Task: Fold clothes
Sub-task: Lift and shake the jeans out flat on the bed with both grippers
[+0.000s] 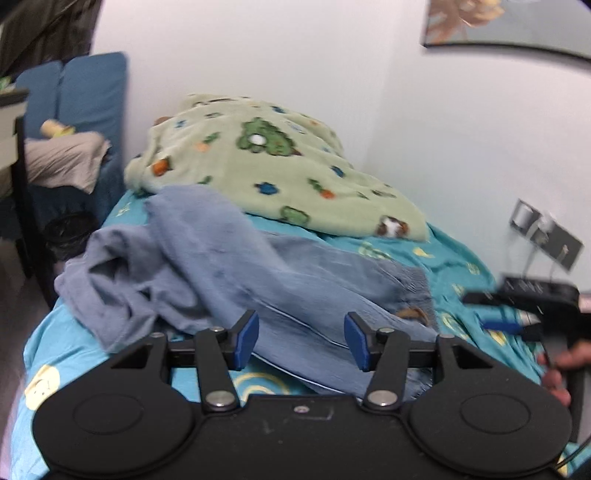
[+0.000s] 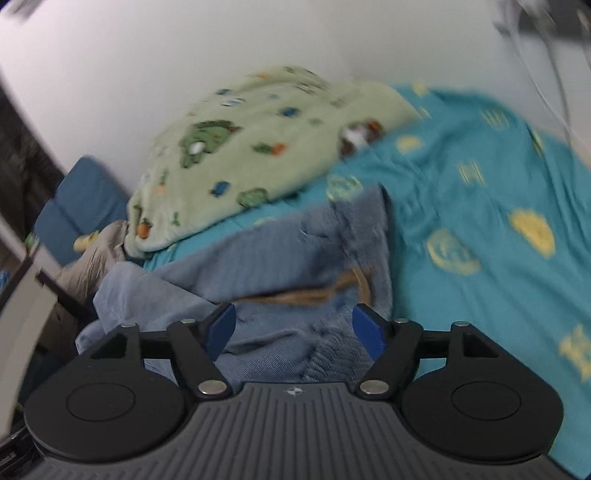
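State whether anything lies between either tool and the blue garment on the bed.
Nothing visible does. The garment lies directly ahead of the open left tool and right tool, with only bare bedsheet around it.

We see bare bedsheet (image 2: pixel 480 206) free right of the blue garment (image 1: pixel 229 258); the green blanket (image 1: pixel 258 166) blocks the far end.

place: home bedroom
giveaways: bed with teal patterned sheet (image 1: pixel 454 258), green fleece cartoon blanket (image 1: pixel 258 166), wall picture (image 1: pixel 498 26), wall sockets (image 1: pixel 543 232)
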The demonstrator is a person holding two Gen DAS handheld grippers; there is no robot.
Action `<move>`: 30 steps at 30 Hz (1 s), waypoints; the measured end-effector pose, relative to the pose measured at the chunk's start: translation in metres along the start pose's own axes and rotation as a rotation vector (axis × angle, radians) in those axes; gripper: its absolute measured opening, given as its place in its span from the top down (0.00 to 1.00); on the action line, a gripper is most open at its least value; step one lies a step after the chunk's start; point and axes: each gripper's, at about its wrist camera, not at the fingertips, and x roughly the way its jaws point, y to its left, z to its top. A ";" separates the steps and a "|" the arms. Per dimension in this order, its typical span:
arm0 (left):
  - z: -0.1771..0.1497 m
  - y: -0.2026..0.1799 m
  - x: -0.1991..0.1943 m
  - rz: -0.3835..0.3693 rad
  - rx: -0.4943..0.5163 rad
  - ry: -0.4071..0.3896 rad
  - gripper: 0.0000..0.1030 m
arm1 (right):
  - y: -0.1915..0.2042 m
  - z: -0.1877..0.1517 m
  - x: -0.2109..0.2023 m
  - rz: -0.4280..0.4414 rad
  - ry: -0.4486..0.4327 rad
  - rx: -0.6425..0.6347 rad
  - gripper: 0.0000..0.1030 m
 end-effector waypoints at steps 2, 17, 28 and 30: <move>0.003 0.015 0.005 0.005 -0.037 0.007 0.53 | -0.010 -0.001 0.008 -0.044 0.014 0.050 0.28; -0.002 0.055 0.022 0.004 -0.132 -0.011 0.50 | -0.049 -0.027 0.055 -0.017 0.125 0.388 0.41; -0.007 0.058 0.023 0.031 -0.150 0.012 0.49 | -0.047 -0.015 0.034 0.030 0.011 0.427 0.91; -0.007 0.057 0.022 0.031 -0.148 0.011 0.49 | -0.043 -0.004 0.022 0.038 -0.057 0.408 0.91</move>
